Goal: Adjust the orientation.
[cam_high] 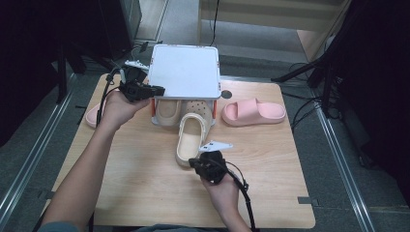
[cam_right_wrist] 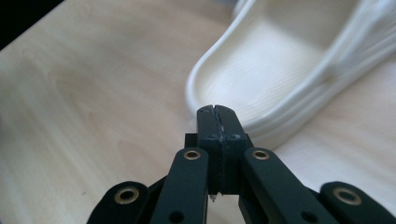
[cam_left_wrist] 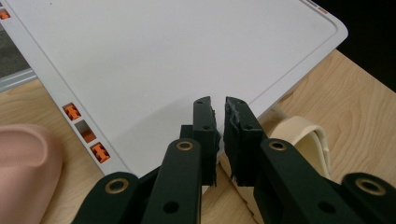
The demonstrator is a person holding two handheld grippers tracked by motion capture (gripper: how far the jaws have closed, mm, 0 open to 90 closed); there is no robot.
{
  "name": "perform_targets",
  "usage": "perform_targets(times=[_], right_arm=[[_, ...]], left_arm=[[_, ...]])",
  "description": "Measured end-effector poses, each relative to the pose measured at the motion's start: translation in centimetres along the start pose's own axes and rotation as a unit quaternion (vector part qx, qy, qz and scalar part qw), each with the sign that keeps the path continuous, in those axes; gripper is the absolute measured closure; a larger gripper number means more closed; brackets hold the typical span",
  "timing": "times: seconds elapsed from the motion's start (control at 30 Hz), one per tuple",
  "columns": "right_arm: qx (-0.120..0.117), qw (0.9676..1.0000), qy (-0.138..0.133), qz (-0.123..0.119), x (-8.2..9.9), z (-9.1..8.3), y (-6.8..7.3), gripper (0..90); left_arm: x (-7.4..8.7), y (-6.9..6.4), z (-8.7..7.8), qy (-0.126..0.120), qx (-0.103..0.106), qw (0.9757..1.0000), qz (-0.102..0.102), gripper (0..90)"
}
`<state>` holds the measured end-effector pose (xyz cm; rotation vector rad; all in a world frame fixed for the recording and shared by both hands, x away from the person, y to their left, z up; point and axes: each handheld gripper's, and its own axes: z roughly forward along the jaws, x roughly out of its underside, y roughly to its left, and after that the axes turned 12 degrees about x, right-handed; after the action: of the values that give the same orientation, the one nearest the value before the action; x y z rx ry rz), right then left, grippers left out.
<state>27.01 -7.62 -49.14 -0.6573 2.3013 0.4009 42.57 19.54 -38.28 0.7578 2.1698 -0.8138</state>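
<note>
1. Right hand-held gripper sits fully closed, empty, at the heel of the cream slipper, just in front of the white rack.
2. Left hand-held gripper, jaws slightly parted, rests at the rack's edge.
3. Risk: closed jaws shove the slipper off-line.

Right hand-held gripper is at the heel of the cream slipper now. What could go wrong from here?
1. The right hand-held gripper is shut with nothing between its jaws, so pushing the cream slipper heel may skew it.
2. The slipper's toe sits at the white rack; it could jam against the cream slipper already inside.
</note>
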Motion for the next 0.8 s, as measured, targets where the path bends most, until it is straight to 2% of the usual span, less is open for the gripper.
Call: perform_targets(times=[0.13, 0.2, 0.23, 0.3, 0.37, 0.47, 0.5, 0.53, 0.57, 0.67, 0.7, 0.8], right_arm=[[-0.008, 0.9997, 0.019, -0.011, 0.9, 1.2, 1.5, 90.0], [-0.003, 0.9994, 0.028, -0.021, 1.5, 2.5, 2.3, 90.0], [-0.003, 0.9994, 0.028, -0.021, 1.5, 2.5, 2.3, 90.0], [-0.003, 0.9992, 0.037, -0.013, 1.7, 3.4, 2.1, 90.0], [0.014, 0.999, 0.043, -0.007, 1.9, 3.9, 1.3, 90.0], [0.002, 0.999, 0.044, 0.005, 1.8, 3.9, 0.6, 90.0], [0.018, 0.9991, 0.038, 0.0, 1.7, 3.8, 0.2, 90.0], [0.018, 0.9991, 0.038, 0.0, 1.7, 3.8, 0.2, 90.0], [0.022, 0.9991, 0.034, 0.012, 1.5, 3.5, -0.2, 90.0], [0.027, 0.9993, 0.024, 0.007, 1.0, 3.3, -0.6, 90.0], [0.022, 0.9995, 0.022, 0.01, 0.8, 3.2, -0.8, 90.0], [0.038, 0.9991, 0.017, -0.001, 0.1, 3.3, -1.2, 90.0]], left_arm=[[0.0, 0.0, 0.0, -0.001, 0.001, 1.0, 0.0, 82.8], [0.0, 0.1, 0.0, -0.001, 0.002, 1.0, 0.0, 82.8], [0.0, 0.1, 0.0, -0.002, 0.003, 1.0, -0.001, 82.8], [0.0, 0.1, 0.0, -0.003, 0.003, 1.0, 0.0, 82.8], [0.0, 0.2, 0.0, -0.003, 0.005, 1.0, -0.001, 82.9], [0.0, 0.2, 0.0, -0.003, 0.006, 1.0, -0.002, 82.9], [0.0, 0.2, 0.0, -0.002, 0.006, 1.0, -0.002, 82.9], [0.0, 0.2, 0.0, -0.002, 0.006, 1.0, -0.002, 82.9], [0.0, 0.2, 0.0, -0.002, 0.006, 1.0, -0.002, 82.9], [0.0, 0.1, 0.1, -0.004, 0.005, 1.0, -0.002, 82.9], [0.0, 0.1, 0.1, -0.004, 0.005, 1.0, -0.002, 82.9], [0.0, 0.2, 0.0, -0.002, 0.007, 1.0, -0.003, 82.9]])
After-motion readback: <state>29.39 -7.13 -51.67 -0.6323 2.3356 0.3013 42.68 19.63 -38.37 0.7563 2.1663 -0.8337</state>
